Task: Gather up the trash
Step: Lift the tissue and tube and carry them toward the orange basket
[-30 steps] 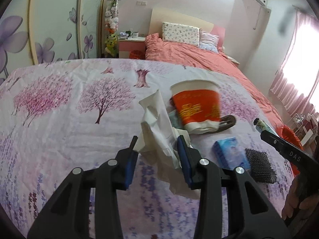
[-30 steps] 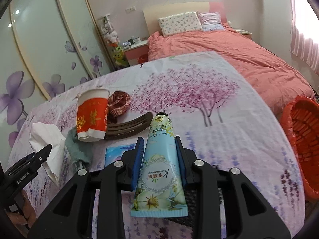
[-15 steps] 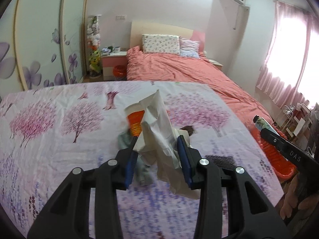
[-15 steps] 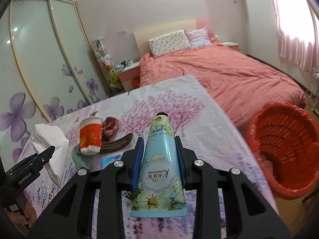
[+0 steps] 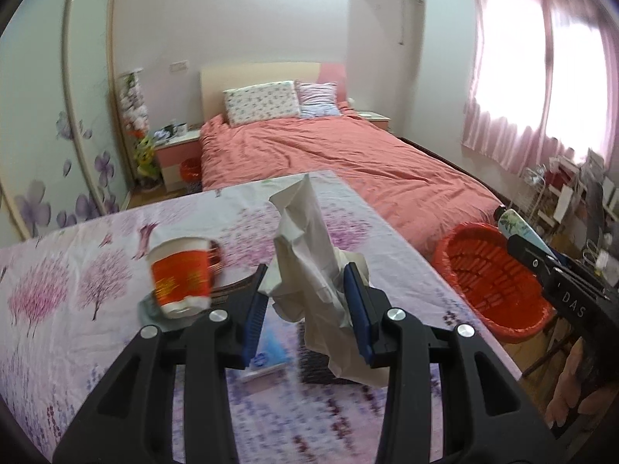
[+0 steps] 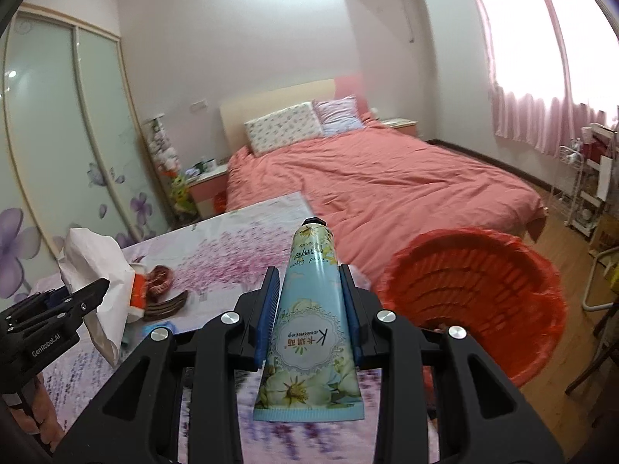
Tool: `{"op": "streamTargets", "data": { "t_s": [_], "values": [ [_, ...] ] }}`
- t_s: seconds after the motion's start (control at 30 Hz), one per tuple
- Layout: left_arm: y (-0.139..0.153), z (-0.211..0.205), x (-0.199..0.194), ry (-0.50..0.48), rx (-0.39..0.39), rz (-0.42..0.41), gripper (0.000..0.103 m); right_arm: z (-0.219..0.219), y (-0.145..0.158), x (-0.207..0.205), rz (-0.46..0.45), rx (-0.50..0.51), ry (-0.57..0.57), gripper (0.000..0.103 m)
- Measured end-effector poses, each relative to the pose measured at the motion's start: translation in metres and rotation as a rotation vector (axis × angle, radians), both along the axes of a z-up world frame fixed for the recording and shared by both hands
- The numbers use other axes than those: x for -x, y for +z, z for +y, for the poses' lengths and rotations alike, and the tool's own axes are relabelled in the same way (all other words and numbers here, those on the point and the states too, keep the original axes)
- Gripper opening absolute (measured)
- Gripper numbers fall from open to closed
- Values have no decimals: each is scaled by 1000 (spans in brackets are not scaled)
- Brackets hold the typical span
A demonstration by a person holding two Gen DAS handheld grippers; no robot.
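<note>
My left gripper (image 5: 307, 301) is shut on a crumpled white tissue (image 5: 309, 255) and holds it above the table. The tissue also shows at the left of the right wrist view (image 6: 96, 270). My right gripper (image 6: 309, 309) is shut on a light blue flowered cream tube (image 6: 309, 332), raised near the table's right edge. The red trash basket (image 6: 483, 294) stands on the floor right of the table; it also shows in the left wrist view (image 5: 491, 278). A red and white paper cup (image 5: 180, 274) stands on the table.
The table has a pink tree-print cloth (image 5: 77, 278). On it lie a blue packet (image 5: 267, 352), a dark mesh pad (image 5: 315, 363), a brown curved piece (image 6: 166, 303) and a reddish cloth (image 6: 158, 276). A bed with a salmon cover (image 5: 348, 162) stands behind.
Both grippers have risen and swung right toward the red basket with their loads. The basket now fills much more of both views.
</note>
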State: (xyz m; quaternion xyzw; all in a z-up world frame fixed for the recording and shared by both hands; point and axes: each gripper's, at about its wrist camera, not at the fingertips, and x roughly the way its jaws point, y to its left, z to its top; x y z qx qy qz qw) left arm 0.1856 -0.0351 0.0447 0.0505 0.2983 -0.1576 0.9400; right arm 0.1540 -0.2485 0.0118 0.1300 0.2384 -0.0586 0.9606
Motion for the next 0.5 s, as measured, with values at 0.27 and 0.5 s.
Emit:
{"op": "streamTargets", "data": {
  "t_s": [0.27,0.5],
  "values": [
    [-5,-69,6,-77,-57,-13,39,-49,-7,17,-17,-13,-95,32],
    [-12,-126,9,-169,-64,-4,39,-89,-19,23,-12,-34,-166,32]
  ]
}}
